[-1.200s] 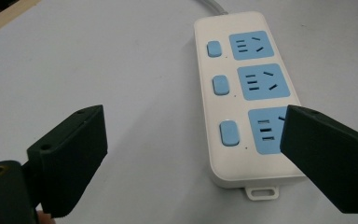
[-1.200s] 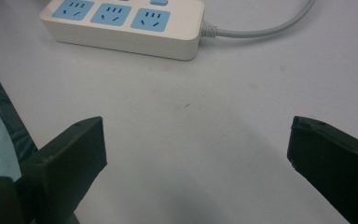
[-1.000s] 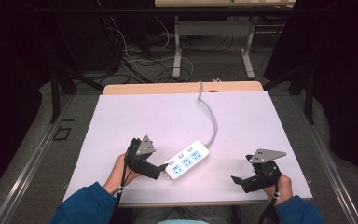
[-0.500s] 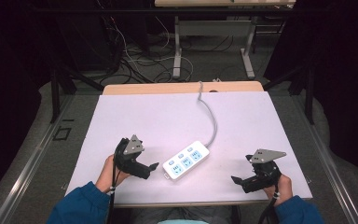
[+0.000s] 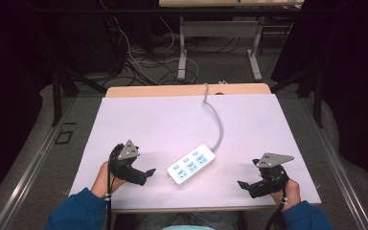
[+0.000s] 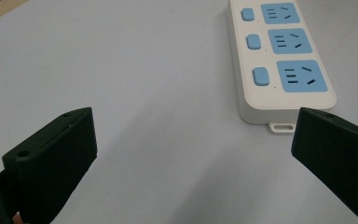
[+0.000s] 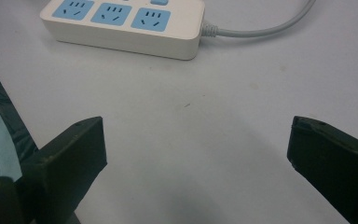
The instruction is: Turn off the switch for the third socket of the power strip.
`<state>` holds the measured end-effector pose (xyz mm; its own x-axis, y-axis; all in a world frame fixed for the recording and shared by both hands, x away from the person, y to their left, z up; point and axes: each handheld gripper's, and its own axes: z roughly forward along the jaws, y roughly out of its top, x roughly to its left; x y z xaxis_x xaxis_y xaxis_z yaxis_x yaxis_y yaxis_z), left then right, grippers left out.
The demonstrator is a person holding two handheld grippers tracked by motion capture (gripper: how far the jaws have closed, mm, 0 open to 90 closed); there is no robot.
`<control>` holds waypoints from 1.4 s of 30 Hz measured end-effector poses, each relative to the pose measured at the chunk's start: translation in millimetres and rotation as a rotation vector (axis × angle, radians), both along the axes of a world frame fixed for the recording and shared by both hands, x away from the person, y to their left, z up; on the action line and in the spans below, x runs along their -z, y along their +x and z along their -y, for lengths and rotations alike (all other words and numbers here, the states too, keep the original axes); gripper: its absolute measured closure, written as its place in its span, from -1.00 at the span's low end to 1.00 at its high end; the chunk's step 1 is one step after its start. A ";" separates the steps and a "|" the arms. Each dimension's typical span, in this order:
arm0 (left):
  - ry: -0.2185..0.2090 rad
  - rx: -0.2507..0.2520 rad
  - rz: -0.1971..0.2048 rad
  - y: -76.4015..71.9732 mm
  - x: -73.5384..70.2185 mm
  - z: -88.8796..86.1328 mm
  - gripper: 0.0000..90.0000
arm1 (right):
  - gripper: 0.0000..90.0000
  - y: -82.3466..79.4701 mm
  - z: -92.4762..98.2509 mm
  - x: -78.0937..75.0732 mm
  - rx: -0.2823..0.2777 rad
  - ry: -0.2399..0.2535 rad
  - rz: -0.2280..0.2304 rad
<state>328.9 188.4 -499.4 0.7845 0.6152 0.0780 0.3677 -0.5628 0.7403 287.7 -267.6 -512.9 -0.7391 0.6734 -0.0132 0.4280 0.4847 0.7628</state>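
- Left gripper (image 5: pixel 147 173) — jaws spread wide, nothing between them, no contact w/ anything. In the left gripper view the gap frames bare tabletop (image 6: pixel 135 79), and the near end of the power strip (image 6: pixel 279 60) sits just ahead of the right-hand jaw, slightly off the centre line.
- Right gripper (image 5: pixel 242 184) — jaws likewise spread wide and empty. In the right gripper view the strip (image 7: pixel 121 23) lies ahead, apart from both jaws, w/ open tabletop between.
- Position logic (judgement): both grippers rest low at the near edge, one either side of the strip, jaws pointing inward — a ready stance before a grasp. The wide opening suits the strip's width; the left unit is nearer and better lined up for first contact.
- Power strip (image 5: pixel 191 165) — white body, three blue sockets, three blue switches; lies flat on the tabletop, set at a diagonal, near centre-front, between the two grippers. All sockets are empty.
- Cable (image 5: pixel 216 120) — grey; leaves the far end of the strip, curves toward the far edge of the tabletop and drops over it. It will likely limit how far the strip can be drawn toward the person.
- Hands (image 5: pixel 106 176) — each wraps its gripper body; blue sleeves enter from the bottom of the high view.
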 end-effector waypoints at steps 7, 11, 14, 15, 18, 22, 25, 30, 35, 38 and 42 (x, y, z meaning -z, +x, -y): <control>-0.019 -0.037 0.000 -3.6 0.6 -13.1 -0.99 | -0.91 -0.2 0.1 0.0 0.000 0.002 -0.004; -0.026 -0.051 0.006 -5.8 0.7 -20.3 -0.99 | -0.91 -0.5 0.1 -0.2 0.002 0.001 -0.005; -0.025 -0.054 0.001 -7.7 1.2 -25.0 -0.99 | -0.91 0.1 0.3 -0.1 -0.002 -0.002 0.009; -0.023 -0.058 0.002 -8.4 1.8 -26.3 -0.99 | -0.91 -1.1 0.0 -0.5 0.005 0.003 0.002; -0.017 -0.061 0.002 -10.1 2.6 -31.2 -0.99 | -0.91 -0.9 0.1 -0.2 0.006 0.002 0.001; -0.029 -0.074 0.004 -13.4 3.3 -36.8 -0.99 | -0.91 0.4 0.6 -0.2 -0.007 -0.005 0.004; -0.031 -0.083 0.016 -15.6 4.3 -41.5 -0.99 | -0.91 0.2 0.3 -0.1 -0.004 -0.004 0.004; -0.037 -0.095 0.028 -19.3 6.2 -48.4 -0.99 | -0.90 0.2 0.3 -0.1 -0.002 -0.003 0.002; -0.041 -0.098 0.042 -21.7 7.5 -53.0 -0.99 | -0.91 0.2 0.4 -0.1 -0.001 -0.005 0.004; -0.045 -0.100 0.036 -22.9 7.7 -55.6 -0.99 | -0.90 0.1 0.1 0.0 0.000 -0.003 0.003; -0.044 -0.109 0.037 -25.1 8.3 -59.3 -0.99 | -0.90 0.0 0.1 0.2 0.002 0.000 -0.006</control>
<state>303.8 247.7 -507.7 0.7100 0.7000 0.0763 0.3969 -0.4873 0.7778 287.6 -267.7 -513.0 -0.7376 0.6751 -0.0091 0.4336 0.4840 0.7600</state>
